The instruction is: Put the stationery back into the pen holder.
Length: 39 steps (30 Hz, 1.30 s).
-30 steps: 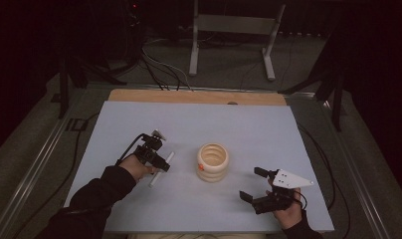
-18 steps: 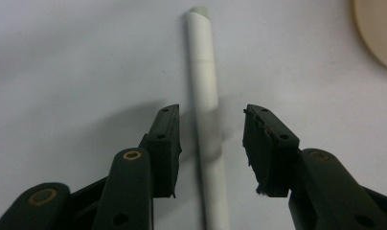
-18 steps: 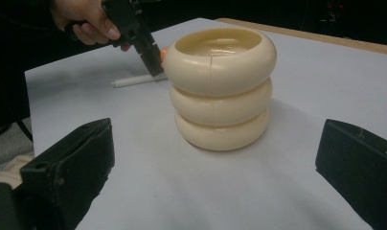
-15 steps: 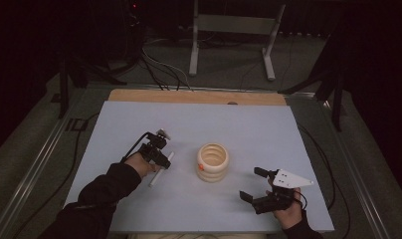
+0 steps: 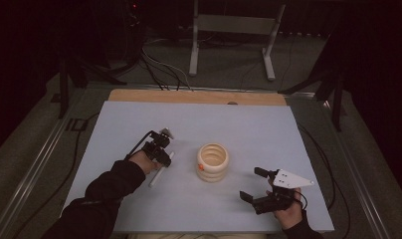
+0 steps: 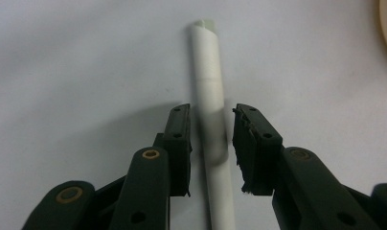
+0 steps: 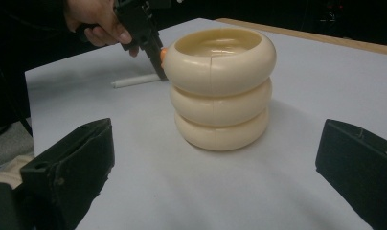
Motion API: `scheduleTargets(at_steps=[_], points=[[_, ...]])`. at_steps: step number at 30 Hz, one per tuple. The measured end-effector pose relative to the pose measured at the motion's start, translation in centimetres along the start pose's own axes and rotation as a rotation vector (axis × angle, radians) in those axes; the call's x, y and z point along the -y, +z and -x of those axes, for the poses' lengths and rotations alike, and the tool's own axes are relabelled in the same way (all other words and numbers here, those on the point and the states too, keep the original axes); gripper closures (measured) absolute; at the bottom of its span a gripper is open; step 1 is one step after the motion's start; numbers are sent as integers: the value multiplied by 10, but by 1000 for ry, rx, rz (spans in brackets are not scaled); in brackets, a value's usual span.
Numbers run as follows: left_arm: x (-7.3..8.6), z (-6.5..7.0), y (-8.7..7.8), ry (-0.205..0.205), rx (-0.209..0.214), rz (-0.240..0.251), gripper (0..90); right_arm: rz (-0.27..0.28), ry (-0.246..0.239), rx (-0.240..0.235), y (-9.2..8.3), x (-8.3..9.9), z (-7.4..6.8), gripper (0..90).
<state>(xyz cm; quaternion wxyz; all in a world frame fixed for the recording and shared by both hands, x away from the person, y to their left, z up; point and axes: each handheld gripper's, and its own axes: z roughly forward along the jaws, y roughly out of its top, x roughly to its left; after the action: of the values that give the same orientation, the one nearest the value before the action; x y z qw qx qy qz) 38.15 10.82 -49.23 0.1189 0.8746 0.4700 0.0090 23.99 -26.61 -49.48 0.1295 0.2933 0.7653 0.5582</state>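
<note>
White tube (image 6: 210, 96), thin and paper-like, lies flat on the pale blue table (image 5: 268, 124), to the left of the middle, with its near part running between the jaws of the left gripper (image 6: 211, 143). In the left gripper view the jaws have just been closing around it and now stand narrow, one on each side of the tube; slim gaps still show beside it, so whether the pads press on it cannot be told. The tube's near end is cut off by the lower edge of that view, and its far end looks cut at a slant. From the high view the gripper and the person's left hand (image 5: 139, 162) cover the upper part of the tube, leaving only its lower end in sight.

Just right of the tube stands a cream holder (image 5: 212, 162) shaped like three stacked rings, open at the top. Its inside looks pale and glossy in the right gripper view; what it holds, if anything, cannot be made out. A small orange spot (image 5: 201, 167) sits on its left side, mostly hidden by the left gripper in the right gripper view.

Farther right, near the table's front edge, the right gripper (image 5: 252, 184) rests in the person's right hand (image 5: 288, 214), jaws spread wide with nothing between them, well apart from the holder.
</note>
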Motion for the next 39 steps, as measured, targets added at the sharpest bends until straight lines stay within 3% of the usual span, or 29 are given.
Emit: scheduleTargets(at_steps=[7, 13, 19, 29, 39], points=[[-1, -3, 0, -2, -12, -8, 780, -3, 0, 0, 0, 0, 0, 0], [0, -8, -1, 18, 35, -1, 792, -1, 2, 1, 0, 0, 0, 0], [1, -10, -11, 54, 56, 54, 793, 0, 2, 1, 0, 0, 0, 0], [1, -12, -35, 70, 69, 190, 793, 0, 3, 1, 0, 0, 0, 0], [5, -12, -50, 81, 137, 311, 793, 1, 2, 0, 0, 0, 0, 0]])
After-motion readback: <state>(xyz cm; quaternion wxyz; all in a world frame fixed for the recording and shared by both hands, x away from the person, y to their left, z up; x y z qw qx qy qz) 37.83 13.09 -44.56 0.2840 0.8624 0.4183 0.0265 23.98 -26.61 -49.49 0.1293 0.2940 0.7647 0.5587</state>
